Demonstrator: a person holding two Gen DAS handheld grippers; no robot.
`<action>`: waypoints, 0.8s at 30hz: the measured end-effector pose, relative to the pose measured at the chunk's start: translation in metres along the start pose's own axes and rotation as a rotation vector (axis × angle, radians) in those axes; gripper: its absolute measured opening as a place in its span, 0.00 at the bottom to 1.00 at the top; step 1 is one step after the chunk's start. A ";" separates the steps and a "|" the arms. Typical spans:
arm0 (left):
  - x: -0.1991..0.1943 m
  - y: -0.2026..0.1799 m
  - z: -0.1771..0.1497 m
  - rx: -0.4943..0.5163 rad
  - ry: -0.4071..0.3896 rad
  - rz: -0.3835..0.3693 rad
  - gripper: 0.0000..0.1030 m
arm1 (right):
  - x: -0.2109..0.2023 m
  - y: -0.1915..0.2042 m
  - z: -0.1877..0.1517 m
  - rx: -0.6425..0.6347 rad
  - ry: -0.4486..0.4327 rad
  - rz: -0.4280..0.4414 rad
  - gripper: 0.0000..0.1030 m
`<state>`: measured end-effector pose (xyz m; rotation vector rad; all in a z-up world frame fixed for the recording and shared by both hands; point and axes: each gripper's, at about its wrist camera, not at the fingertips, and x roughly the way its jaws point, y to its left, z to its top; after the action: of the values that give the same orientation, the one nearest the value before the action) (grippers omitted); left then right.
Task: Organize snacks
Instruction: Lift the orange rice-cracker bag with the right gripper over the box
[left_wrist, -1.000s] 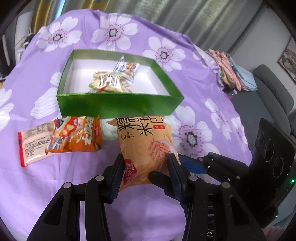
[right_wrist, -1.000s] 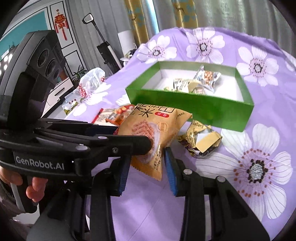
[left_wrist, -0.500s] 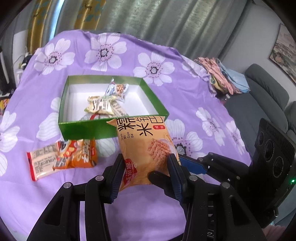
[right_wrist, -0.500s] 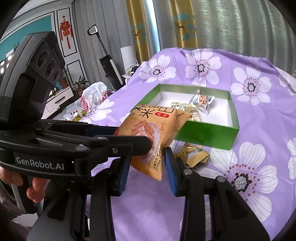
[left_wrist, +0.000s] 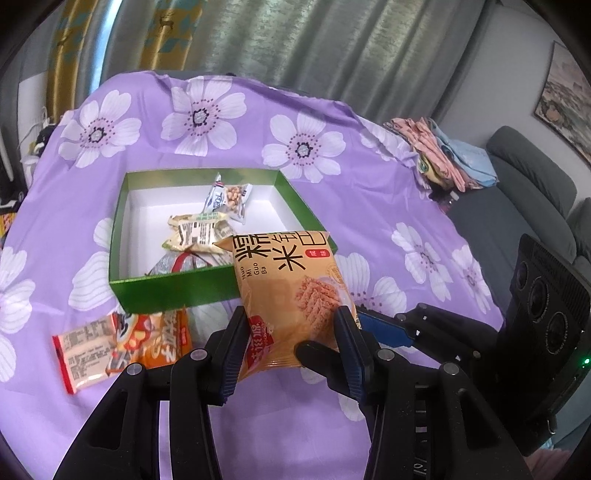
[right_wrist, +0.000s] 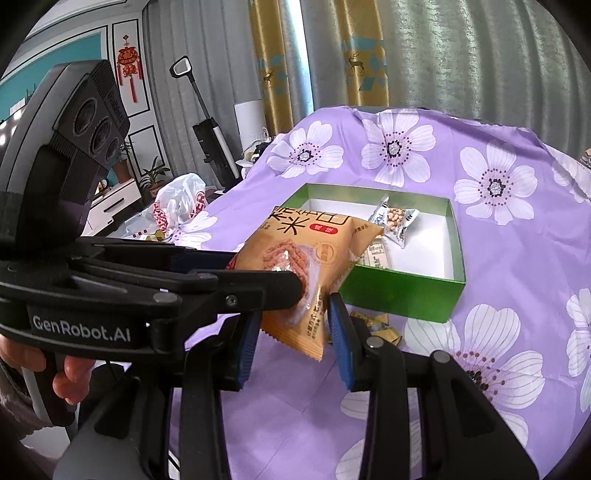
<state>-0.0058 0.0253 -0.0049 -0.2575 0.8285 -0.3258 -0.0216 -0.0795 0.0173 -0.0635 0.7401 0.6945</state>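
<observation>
Purple flowered cloth (left_wrist: 258, 424) covers the table beneath an orange rice-cracker packet (left_wrist: 291, 295), which both tools pinch: the left gripper (left_wrist: 290, 350) across its lower end, the right gripper (right_wrist: 291, 332) at one corner. Beyond it sits a green box (left_wrist: 166, 295) holding small snack packs (left_wrist: 195, 232); two more packets (left_wrist: 122, 343) lie outside.

Left gripper (left_wrist: 290, 341) tilted downward, jaws part-closed, pads clamping lower edge of orange snack packet (left_wrist: 291, 288). Right gripper (right_wrist: 291, 339) alongside, crossing from right, jaws pinching same packet's corner. Hand (right_wrist: 70, 373) wrapped around left gripper's handle, fingers curled.
</observation>
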 end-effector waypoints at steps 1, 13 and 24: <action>0.002 0.001 0.003 0.003 -0.001 -0.001 0.46 | 0.001 -0.001 0.001 0.000 0.000 -0.002 0.36; 0.016 0.012 0.029 0.007 -0.008 0.000 0.46 | 0.018 -0.012 0.020 -0.011 -0.007 -0.013 0.36; 0.028 0.024 0.053 0.006 -0.016 -0.004 0.46 | 0.035 -0.022 0.037 -0.024 -0.015 -0.019 0.36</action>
<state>0.0563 0.0416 0.0029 -0.2557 0.8112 -0.3295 0.0320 -0.0663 0.0185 -0.0874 0.7160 0.6850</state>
